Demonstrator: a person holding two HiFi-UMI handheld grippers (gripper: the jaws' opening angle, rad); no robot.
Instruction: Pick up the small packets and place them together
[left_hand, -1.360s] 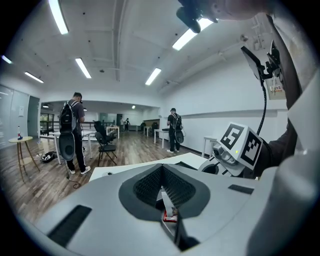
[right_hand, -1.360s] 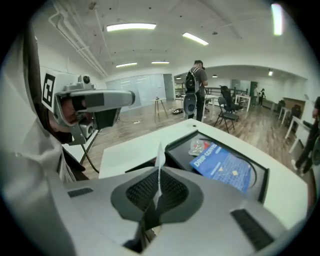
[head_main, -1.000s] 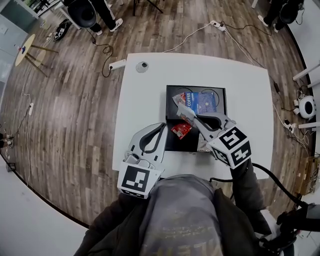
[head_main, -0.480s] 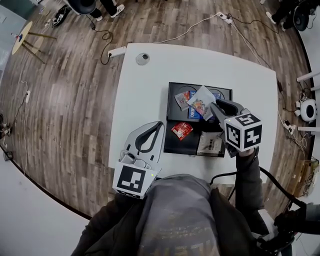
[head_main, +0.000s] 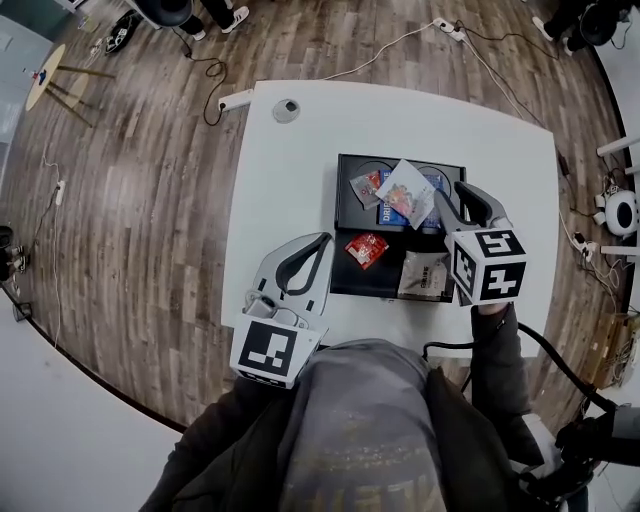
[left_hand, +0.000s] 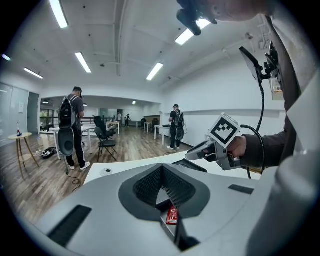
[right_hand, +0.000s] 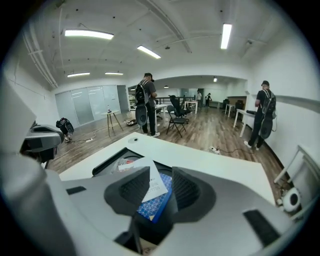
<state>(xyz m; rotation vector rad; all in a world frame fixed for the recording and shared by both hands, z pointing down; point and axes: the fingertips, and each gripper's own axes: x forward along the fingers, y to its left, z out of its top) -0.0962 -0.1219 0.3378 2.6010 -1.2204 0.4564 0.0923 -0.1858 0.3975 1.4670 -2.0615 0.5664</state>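
We show the right hand-held gripper, jaws just opened, releasing the white packet at twelve o'clock of the tray; left hand-held gripper closed; red packet awaits.

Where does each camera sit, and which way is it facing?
Head view: on the head, facing down at table, tray, left claw, right claw, sleeves.
Left gripper view: on the left claw, past its shut jaws toward the red packet.
Right gripper view: on the right claw; a white packet shows between its just-opening jaws.
Shared: red packet, head and left gripper views.
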